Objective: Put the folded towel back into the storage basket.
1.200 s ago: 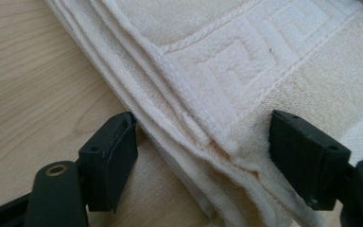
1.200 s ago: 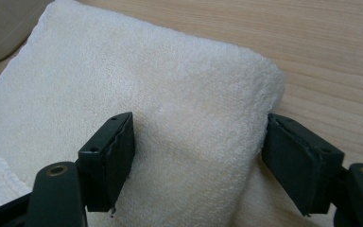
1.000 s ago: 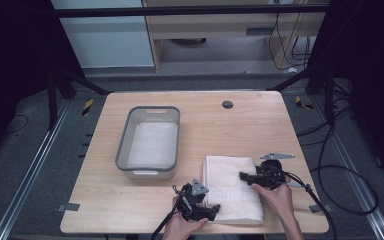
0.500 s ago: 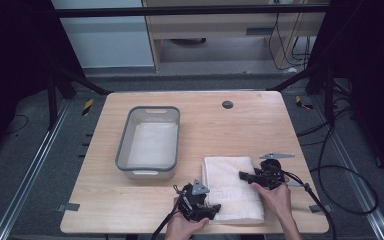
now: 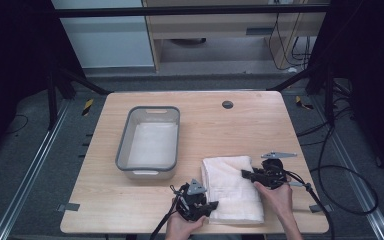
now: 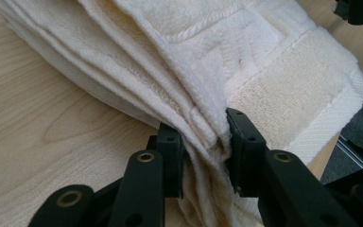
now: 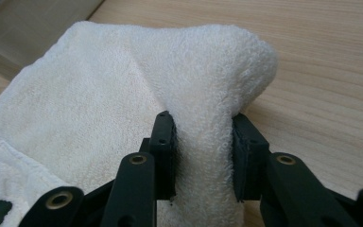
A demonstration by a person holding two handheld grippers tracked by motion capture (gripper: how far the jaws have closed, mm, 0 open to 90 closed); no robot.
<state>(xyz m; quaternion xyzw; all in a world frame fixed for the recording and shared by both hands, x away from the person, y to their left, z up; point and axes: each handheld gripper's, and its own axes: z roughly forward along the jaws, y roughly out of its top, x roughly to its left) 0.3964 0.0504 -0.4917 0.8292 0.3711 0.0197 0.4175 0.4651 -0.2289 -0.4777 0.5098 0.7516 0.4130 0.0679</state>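
Both sets of jaws have just closed: our left gripper and right gripper each pinch the folded white towel bunched between their fingers.

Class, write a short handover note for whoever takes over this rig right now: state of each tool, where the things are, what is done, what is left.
Left tool: just closed on the towel, gripping its near-left edge.
Right tool: just closed on the towel's right edge.
Towel lies folded on the table, near the front edge; the grey bin sits beyond it to the left.
Done: both grips taken.
Left: lifting; the towel probably goes into the bin.
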